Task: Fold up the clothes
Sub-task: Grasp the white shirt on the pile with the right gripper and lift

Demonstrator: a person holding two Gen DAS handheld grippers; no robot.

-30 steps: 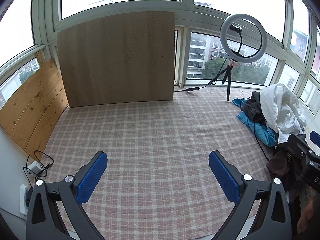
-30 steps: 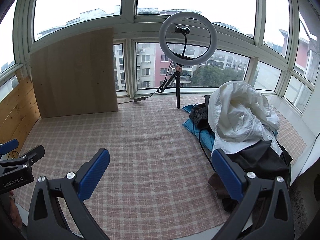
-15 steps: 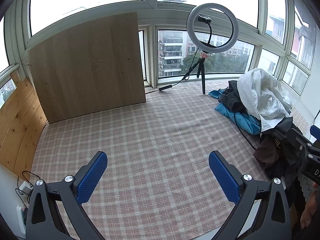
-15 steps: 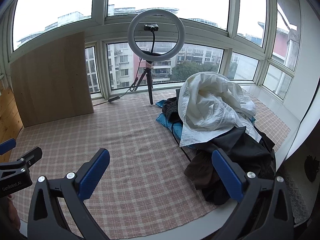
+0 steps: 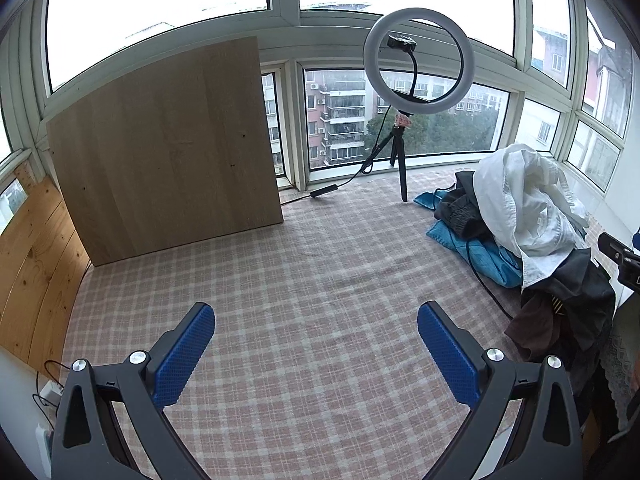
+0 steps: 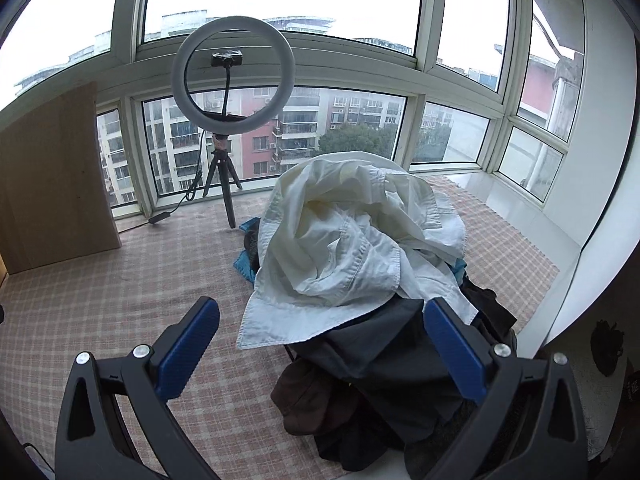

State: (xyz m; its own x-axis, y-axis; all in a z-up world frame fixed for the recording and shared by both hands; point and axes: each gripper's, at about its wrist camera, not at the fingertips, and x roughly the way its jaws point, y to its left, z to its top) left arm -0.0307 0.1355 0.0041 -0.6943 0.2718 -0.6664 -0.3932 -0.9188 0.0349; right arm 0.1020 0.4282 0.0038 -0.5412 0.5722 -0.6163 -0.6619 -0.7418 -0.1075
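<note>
A heap of clothes lies on the pink checked cloth (image 5: 304, 280). On top is a crumpled white shirt (image 6: 344, 248) (image 5: 528, 204), with dark grey and brown garments (image 6: 372, 372) under it and a blue garment (image 5: 476, 252) at the back. My right gripper (image 6: 320, 336) is open and hovers just in front of the heap, its fingers on either side of the dark garment's near edge, touching nothing. My left gripper (image 5: 316, 340) is open over bare checked cloth, well left of the heap. Part of the right gripper's body (image 5: 624, 260) shows at the right edge of the left wrist view.
A ring light on a small tripod (image 5: 416, 68) (image 6: 232, 80) stands at the back by the windows, its cable trailing across the cloth. A wooden board (image 5: 168, 148) leans at the back left. Wooden planks (image 5: 36, 264) line the left side. A white ledge (image 6: 556, 232) borders the right.
Both grippers have swung to the right. The clothes heap has come closer and more central in the right wrist view, and it sits further into the left wrist view. Both stay open.
</note>
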